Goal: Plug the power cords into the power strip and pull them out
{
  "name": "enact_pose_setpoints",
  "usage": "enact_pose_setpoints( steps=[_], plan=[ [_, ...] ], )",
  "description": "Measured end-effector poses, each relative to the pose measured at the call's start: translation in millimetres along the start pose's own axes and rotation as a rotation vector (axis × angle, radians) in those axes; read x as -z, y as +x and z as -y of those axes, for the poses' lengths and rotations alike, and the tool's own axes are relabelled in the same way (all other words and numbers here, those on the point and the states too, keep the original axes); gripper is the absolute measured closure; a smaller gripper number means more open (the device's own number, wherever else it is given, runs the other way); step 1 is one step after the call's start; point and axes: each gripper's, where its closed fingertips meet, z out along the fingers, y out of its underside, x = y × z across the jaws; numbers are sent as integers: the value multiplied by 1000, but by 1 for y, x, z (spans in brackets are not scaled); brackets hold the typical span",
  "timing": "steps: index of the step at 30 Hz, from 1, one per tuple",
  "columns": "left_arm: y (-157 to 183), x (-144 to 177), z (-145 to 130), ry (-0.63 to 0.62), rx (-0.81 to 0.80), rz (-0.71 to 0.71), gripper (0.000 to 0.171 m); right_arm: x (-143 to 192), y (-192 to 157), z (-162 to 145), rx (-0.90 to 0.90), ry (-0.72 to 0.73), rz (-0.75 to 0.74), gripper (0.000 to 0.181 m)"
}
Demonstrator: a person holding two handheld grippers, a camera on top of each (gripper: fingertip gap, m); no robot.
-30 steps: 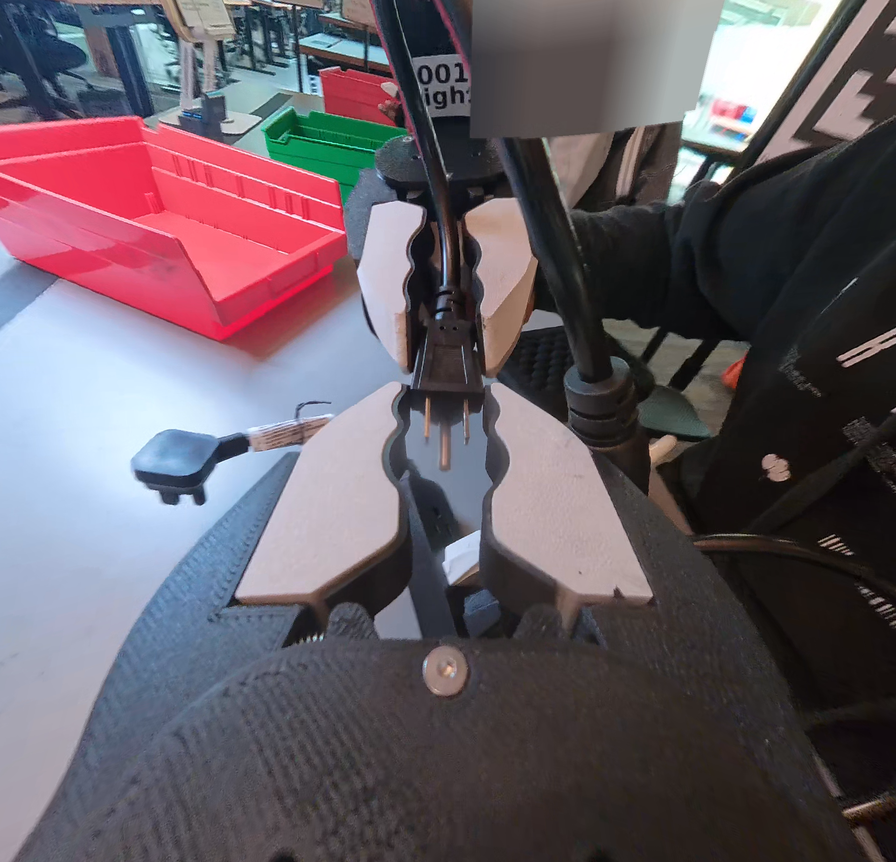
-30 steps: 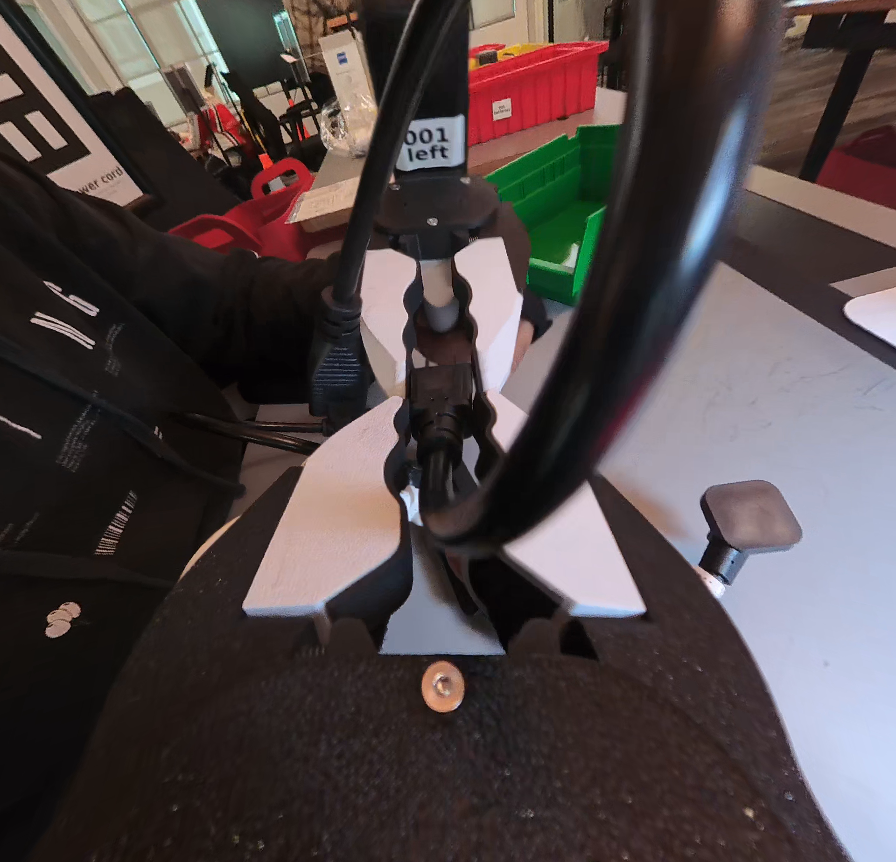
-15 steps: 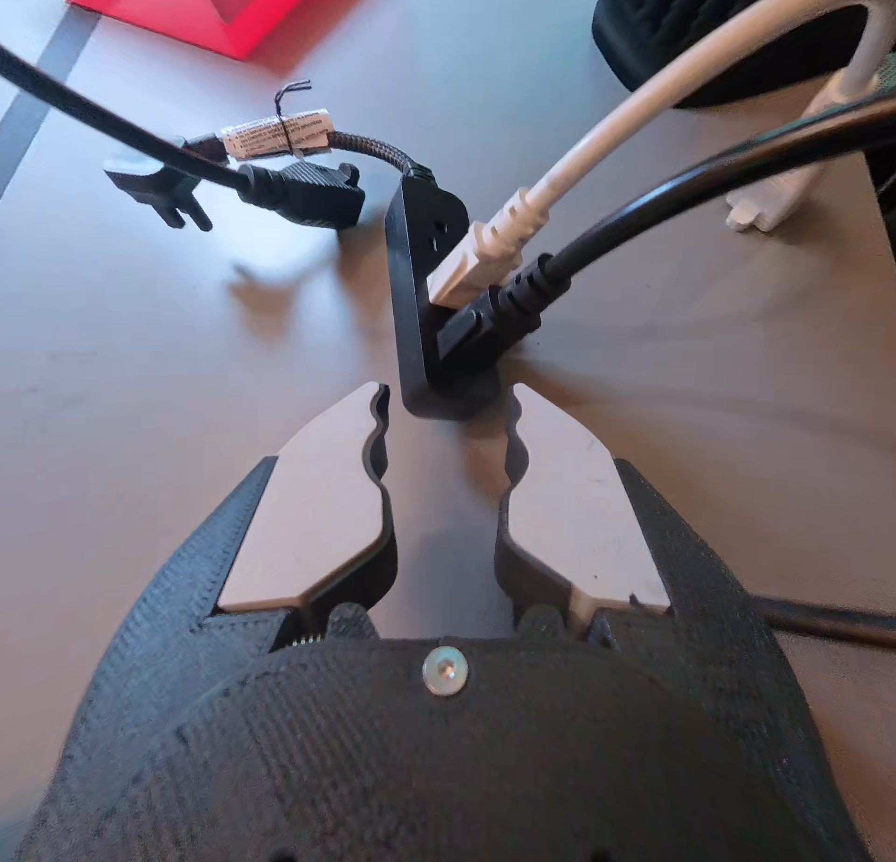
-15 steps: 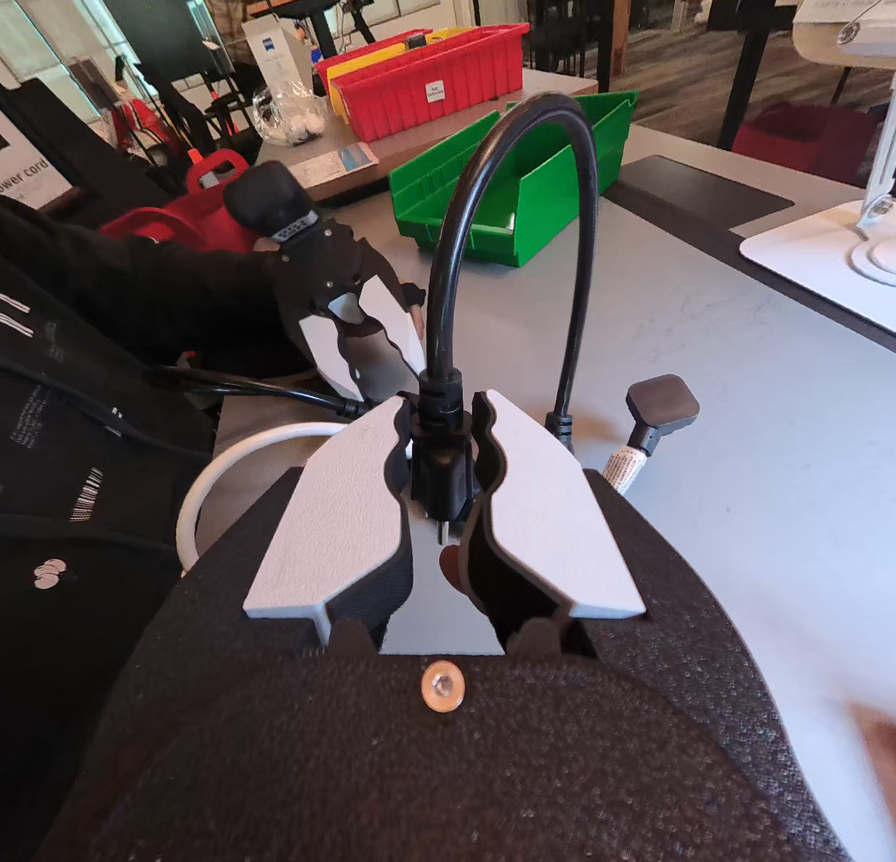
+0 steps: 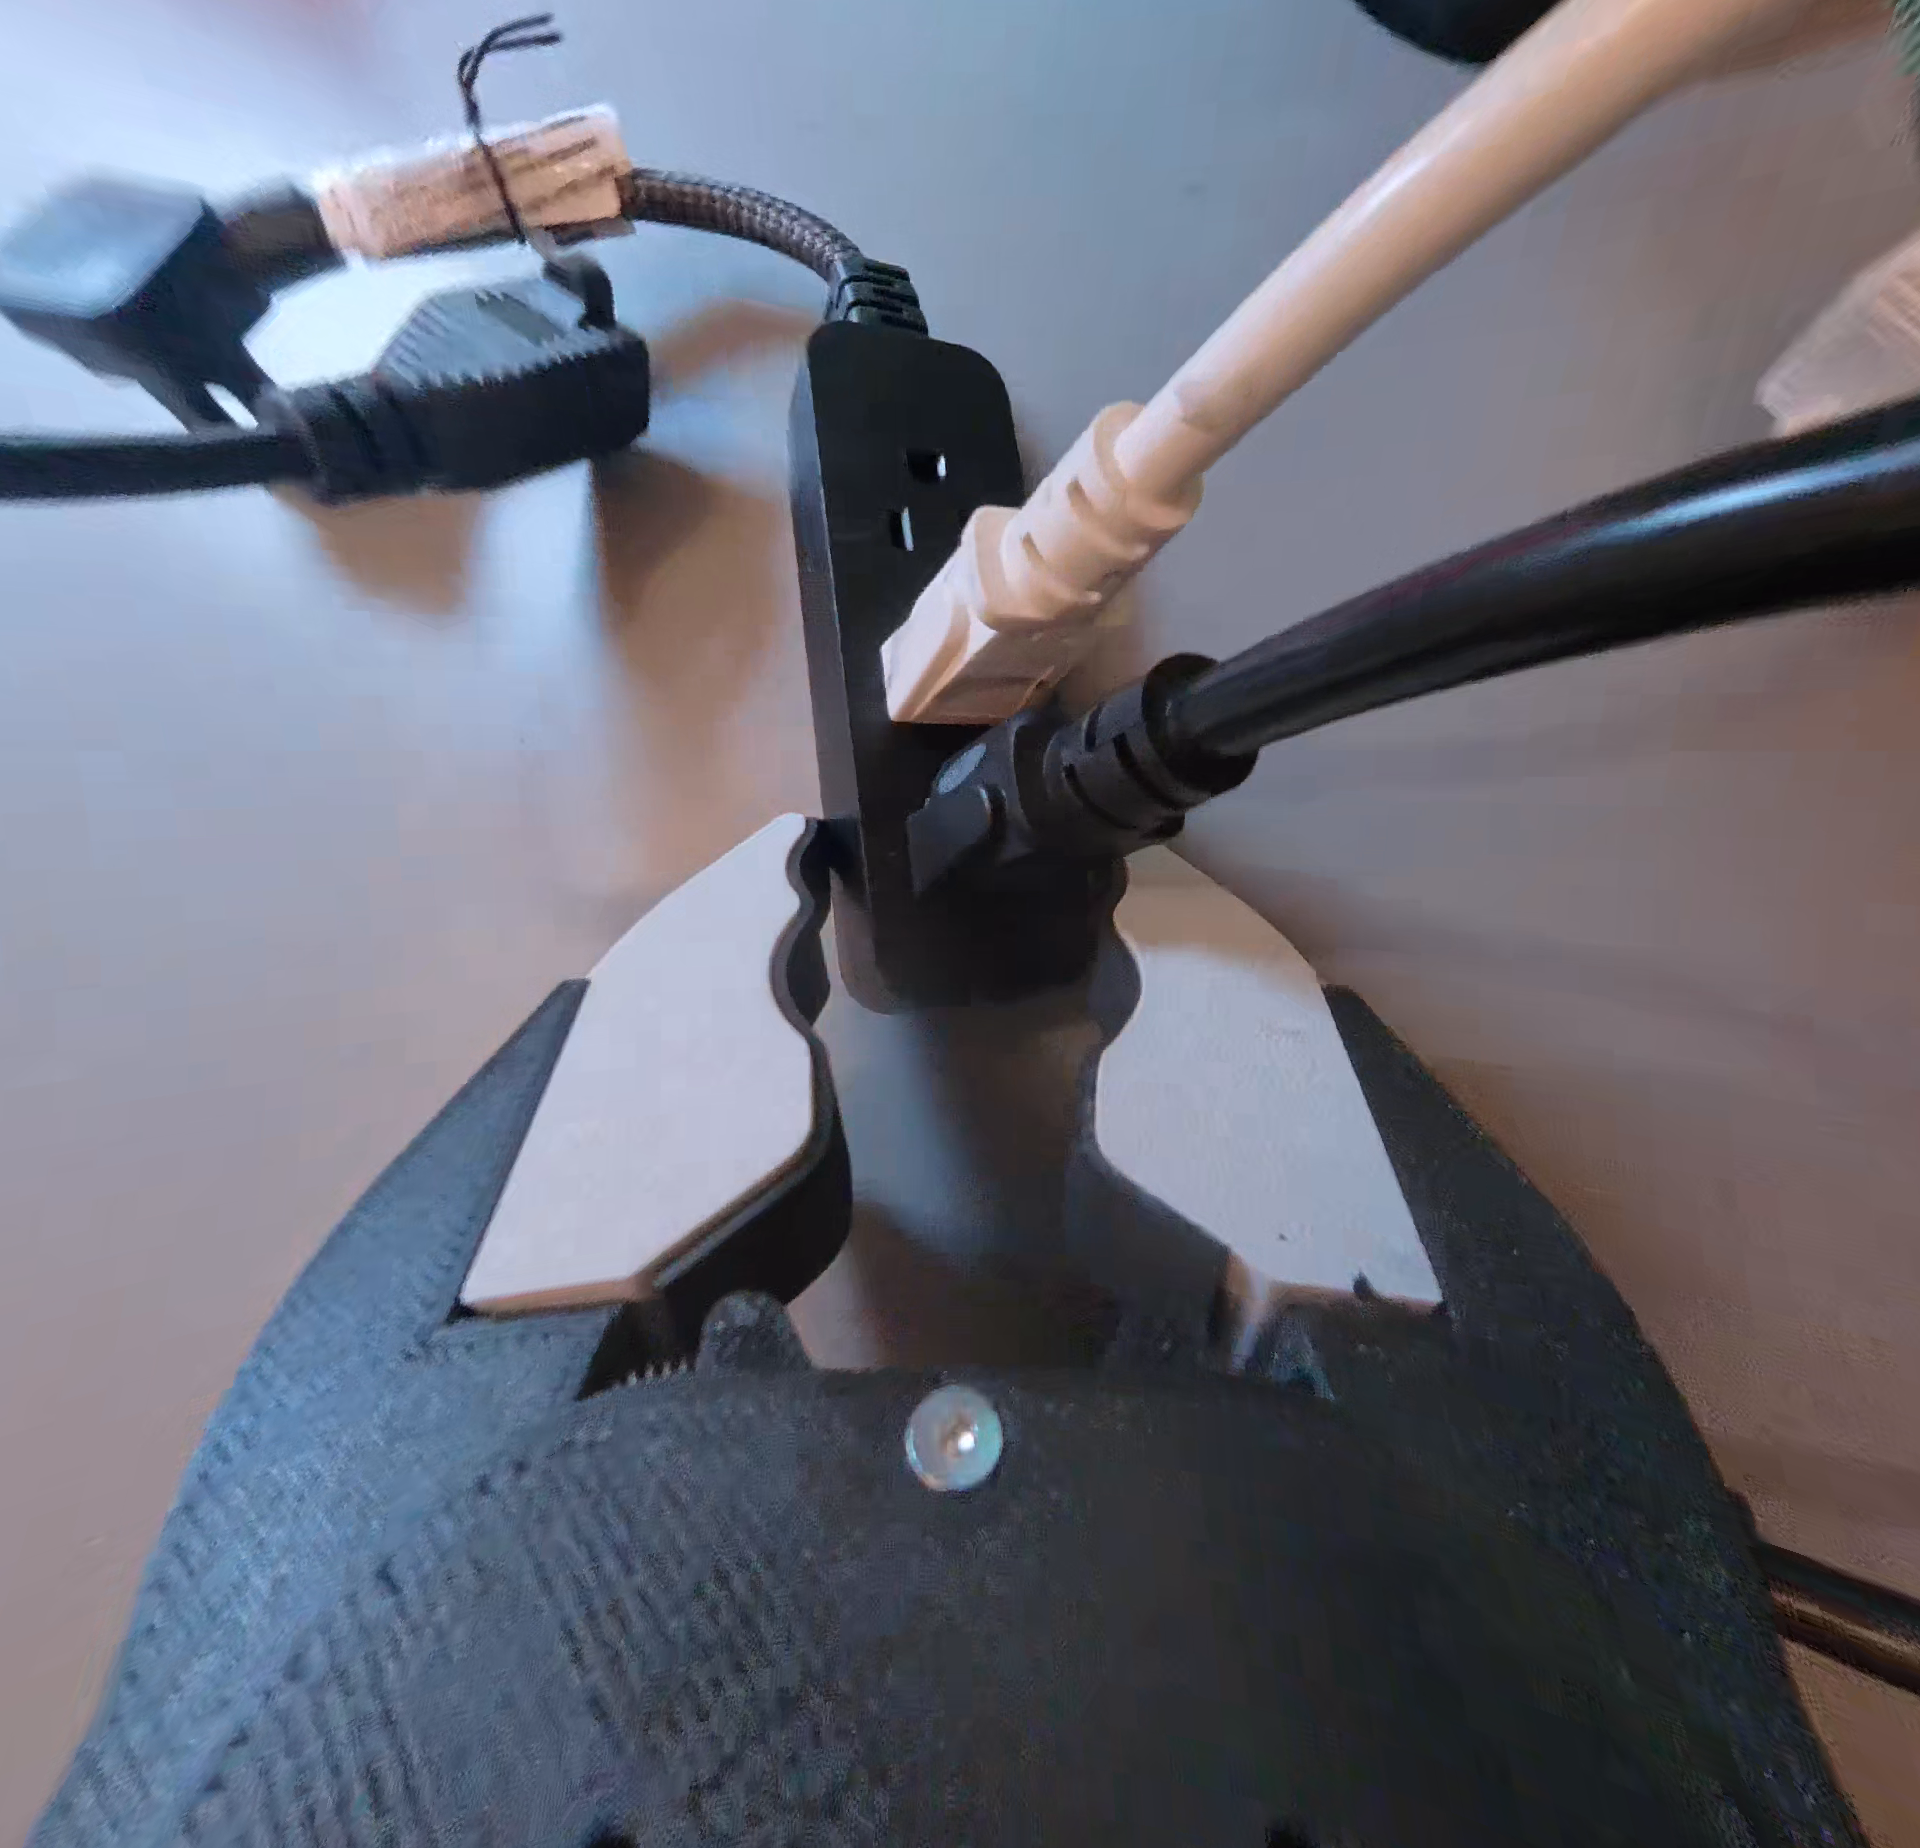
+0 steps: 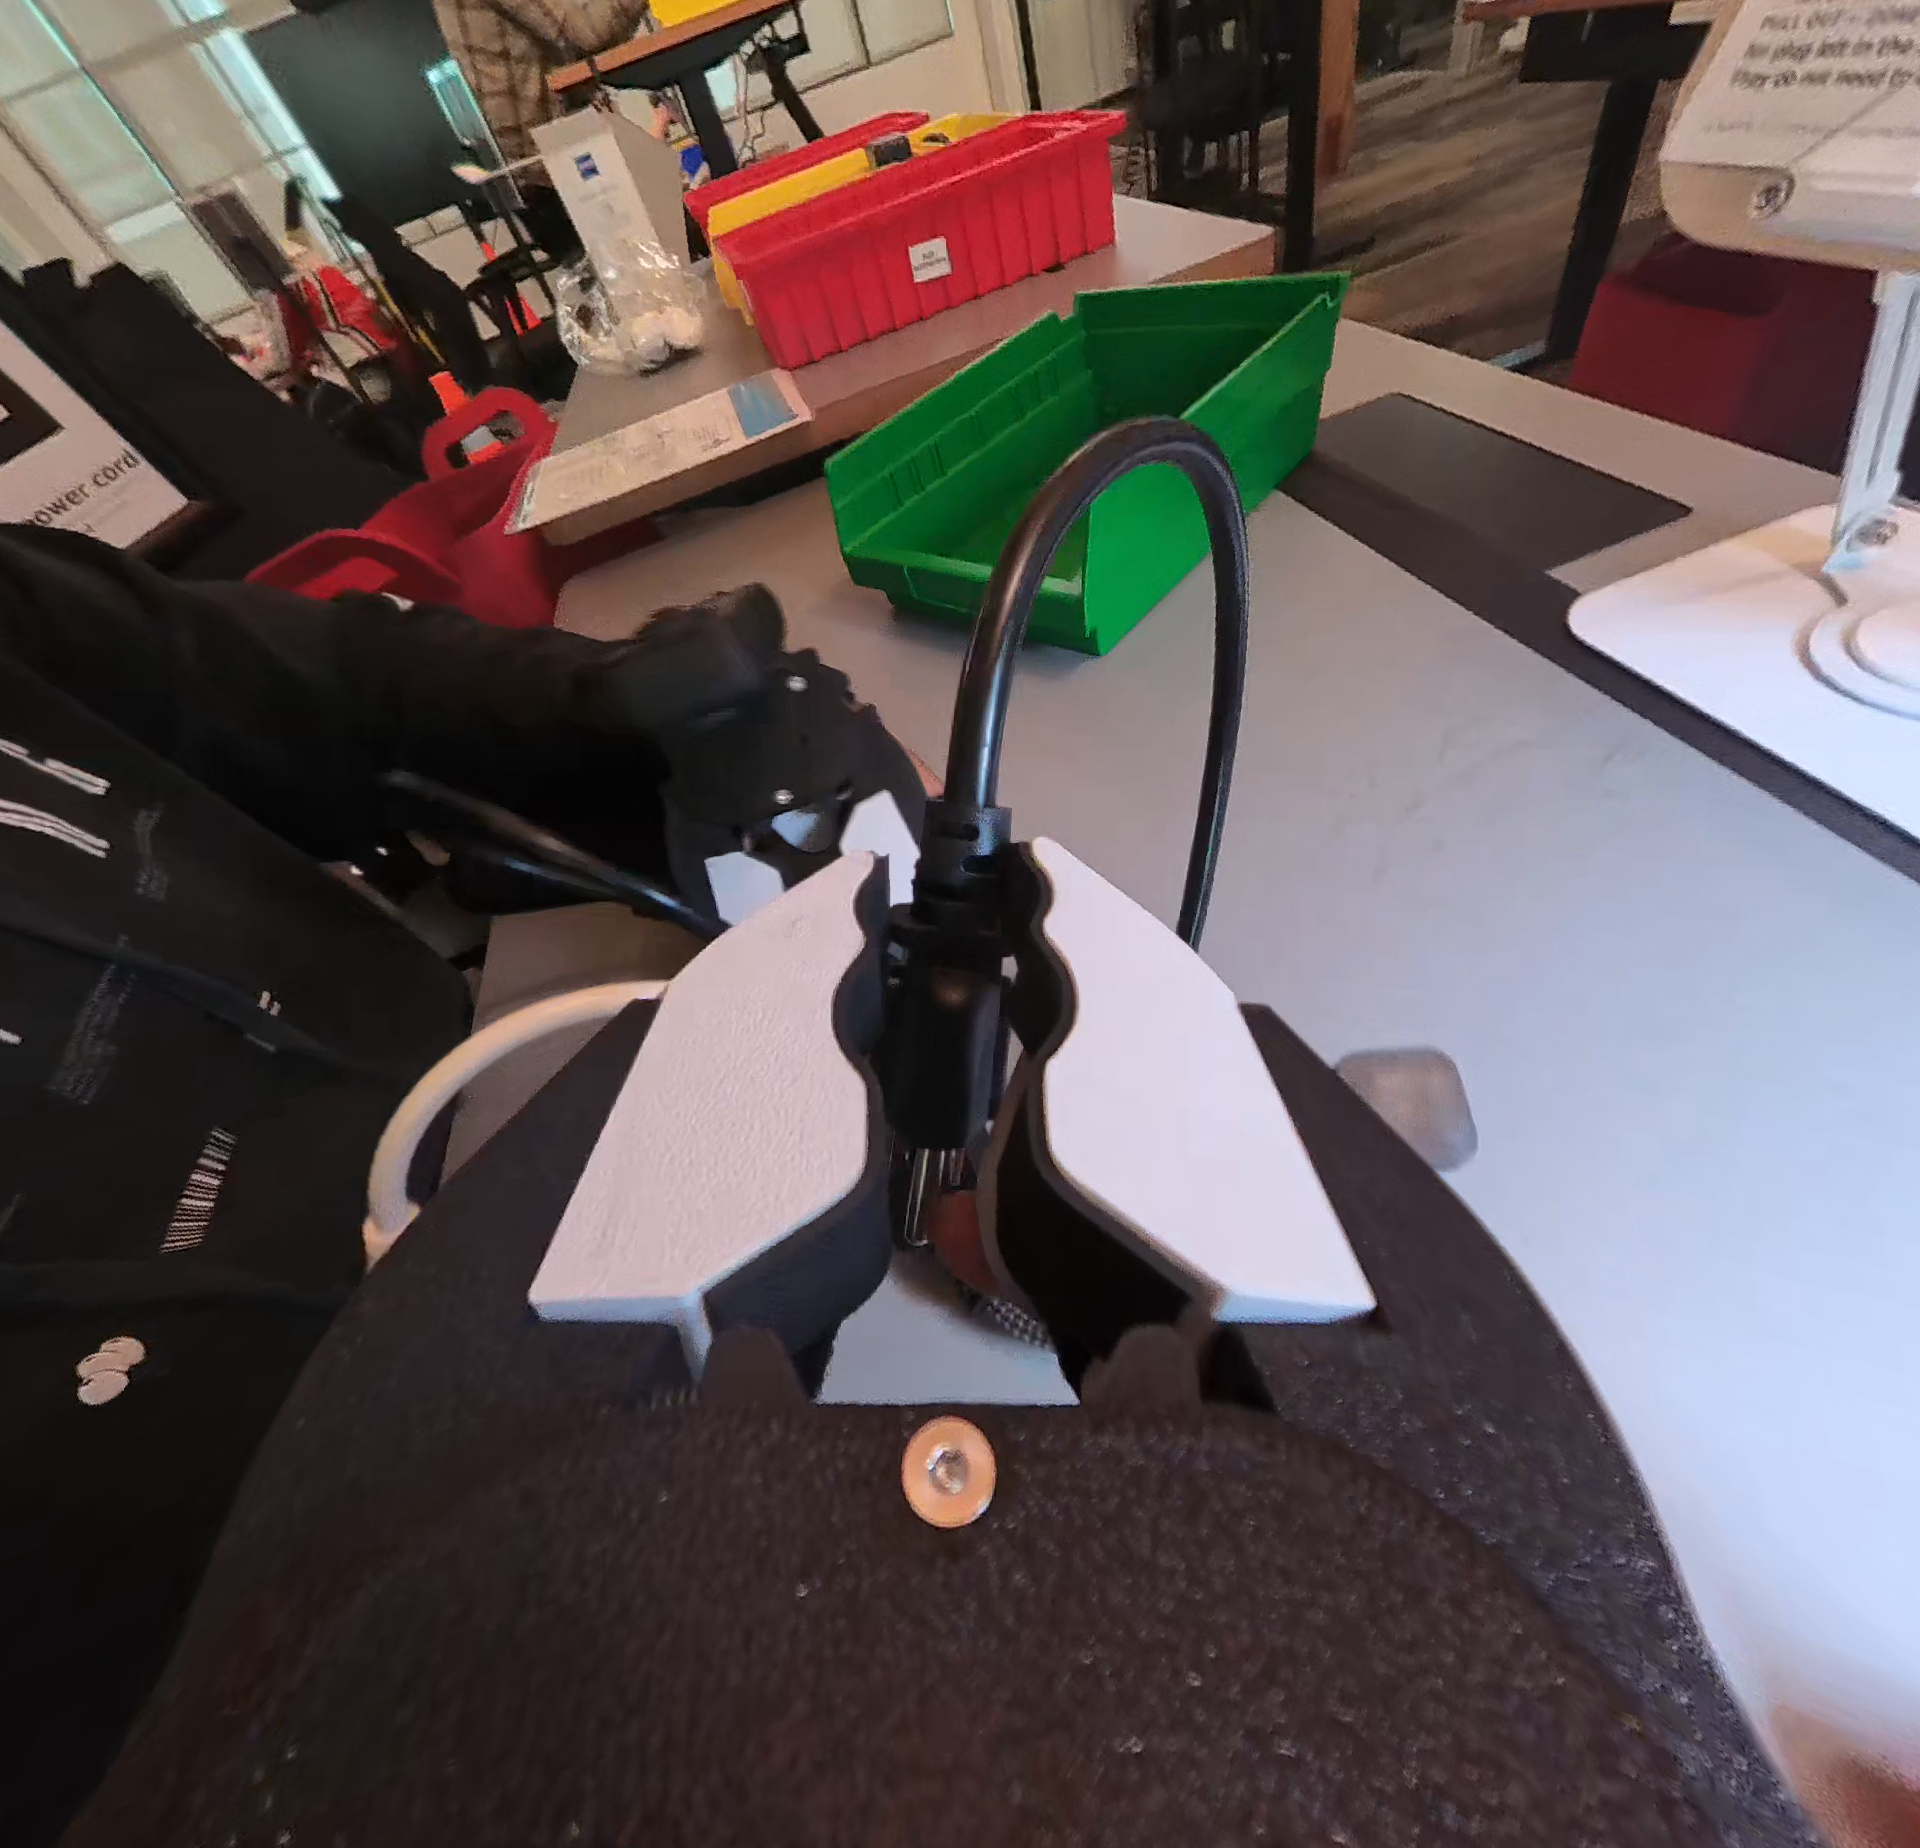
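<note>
Left wrist view: power strip [image 5: 899, 593] lies on its side on table [image 5: 364, 811], outlet face toward the right. White plug [image 5: 1023, 603] and black plug [image 5: 1049, 785] both seated in it; far outlet free. Left gripper [image 5: 961, 910] straddles strip's near end, fingers apart; left pad looks touching strip edge, right side hidden by black plug. Can't say it's clamped yet.

Right wrist view: right gripper [image 6: 961, 998] clamped on third plug [image 6: 940, 1029], prongs pointing back at cam, cord [image 6: 1101, 593] arcing up and over.

Risks, my read:
- strip unpinned → slides or tips when I push plug 3 in; need a firm squeeze first.
- prongs face wrong way → must flip wrist before insertion, may twist cord or slip in the grip.
- white plug crowds free outlet; could snag.

Pose: L low, angled down at table. R raised, roughly level, well apart from strip. Spare connector [image 5: 478, 406] idle far left.
</note>
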Motion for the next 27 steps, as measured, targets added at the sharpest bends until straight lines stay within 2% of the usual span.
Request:
enact_pose_setpoints(
  steps=[3, 6, 9, 12, 16, 23, 25, 27],
  plan=[
    [-1, 3, -6, -5, 139, -167, 124, -11, 2, 5, 43, -56, 12, 158],
    [-5, 6, -10, -16, 138, -189, 124, -23, 4, 3, 47, -95, 35, 158],
    [-10, 7, -11, -2, 126, -159, 124, -27, 13, -13, 44, -139, 32, 158],
    [-14, 11, -15, 14, 133, -142, 125, -18, 19, -33, 36, -179, 27, 158],
    [-25, 21, -25, 15, 158, -125, 125, 3, 25, -71, 88, -327, -51, 159],
    [-33, 26, -32, -4, 179, -223, 124, 38, 23, -113, 82, -568, -137, 158],
    [-36, 26, -30, 1, 160, -202, 124, 41, 18, -114, 50, -537, -132, 158],
    [-37, 26, -30, 7, 145, -175, 124, 41, 11, -104, 10, -442, -116, 159]
  ],
)
